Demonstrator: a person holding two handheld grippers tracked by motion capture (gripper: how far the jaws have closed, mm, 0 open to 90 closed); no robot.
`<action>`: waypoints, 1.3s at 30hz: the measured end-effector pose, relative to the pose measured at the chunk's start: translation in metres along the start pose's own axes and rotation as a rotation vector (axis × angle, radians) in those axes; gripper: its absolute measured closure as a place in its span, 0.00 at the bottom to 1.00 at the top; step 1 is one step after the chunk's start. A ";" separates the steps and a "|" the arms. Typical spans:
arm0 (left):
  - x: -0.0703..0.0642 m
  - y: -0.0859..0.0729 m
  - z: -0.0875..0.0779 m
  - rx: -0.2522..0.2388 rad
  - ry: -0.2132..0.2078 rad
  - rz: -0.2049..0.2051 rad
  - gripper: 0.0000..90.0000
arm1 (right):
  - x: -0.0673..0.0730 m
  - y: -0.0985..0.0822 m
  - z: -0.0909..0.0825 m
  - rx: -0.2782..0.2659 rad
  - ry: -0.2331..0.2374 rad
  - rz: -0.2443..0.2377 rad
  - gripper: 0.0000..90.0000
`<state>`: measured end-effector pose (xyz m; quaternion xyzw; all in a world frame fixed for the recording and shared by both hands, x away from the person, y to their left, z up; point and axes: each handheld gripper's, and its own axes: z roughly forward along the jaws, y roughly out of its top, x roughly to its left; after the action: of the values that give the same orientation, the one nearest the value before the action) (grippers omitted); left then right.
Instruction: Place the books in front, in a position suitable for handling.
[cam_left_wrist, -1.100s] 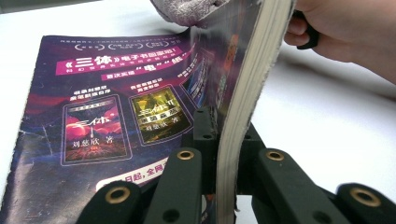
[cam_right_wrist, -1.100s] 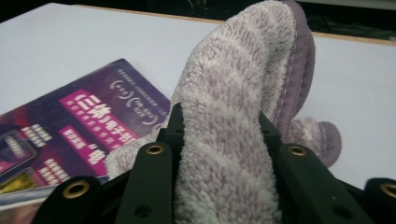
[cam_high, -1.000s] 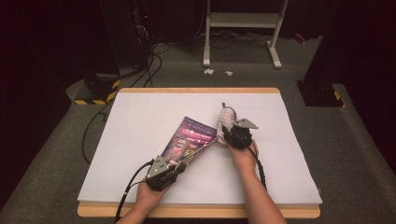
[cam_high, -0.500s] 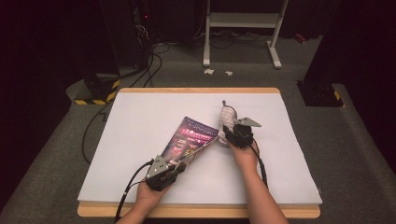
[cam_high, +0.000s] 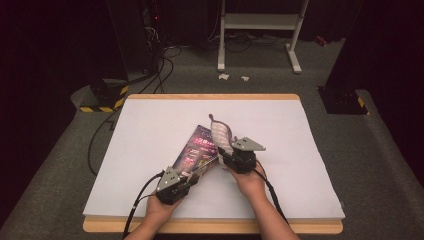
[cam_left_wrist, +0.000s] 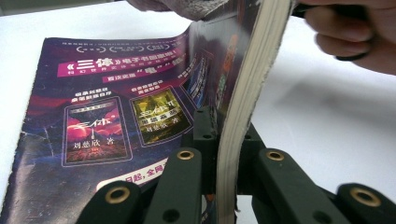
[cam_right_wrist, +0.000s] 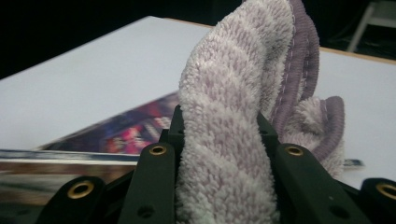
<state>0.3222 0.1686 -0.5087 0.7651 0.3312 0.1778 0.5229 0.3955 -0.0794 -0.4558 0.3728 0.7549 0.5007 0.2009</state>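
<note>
Since the earlier frames the right tool, with the fluffy lilac terry cloth bunched between its jaws, has swung left and a little up — from just off the right edge of the glossy dark-purple paperback book to the book's near right corner, where the cloth now hangs over the cover. The left tool has kept its place, pressed together on the book's near edge; its own view shows the pale page block pinched upright between the black jaws, the cover curling away to the left. The right gripper view shows the right tool clamped on a thick roll of the cloth, the purple-stitched hem folded behind it. My reading is that the cloth is being brought in to wipe the cover while the left tool steadies the book near the middle of the white tabletop. On the cover, white Chinese print reads «三体», and a small pictured volume carries 刘慈欣 著 — the finer lines are too small to make out.
</note>
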 end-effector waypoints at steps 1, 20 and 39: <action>0.000 0.000 0.000 -0.001 0.000 -0.001 0.93 | 0.006 0.001 -0.002 -0.007 0.016 -0.009 0.77; 0.000 0.000 0.000 -0.006 0.002 -0.003 0.93 | 0.074 0.017 -0.024 -0.074 0.229 -0.096 0.77; 0.001 0.000 0.001 0.003 -0.001 -0.006 0.93 | 0.062 0.014 -0.016 -0.048 0.185 -0.078 0.77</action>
<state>0.3233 0.1688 -0.5086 0.7649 0.3334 0.1754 0.5226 0.3505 -0.0384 -0.4321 0.2904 0.7718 0.5429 0.1587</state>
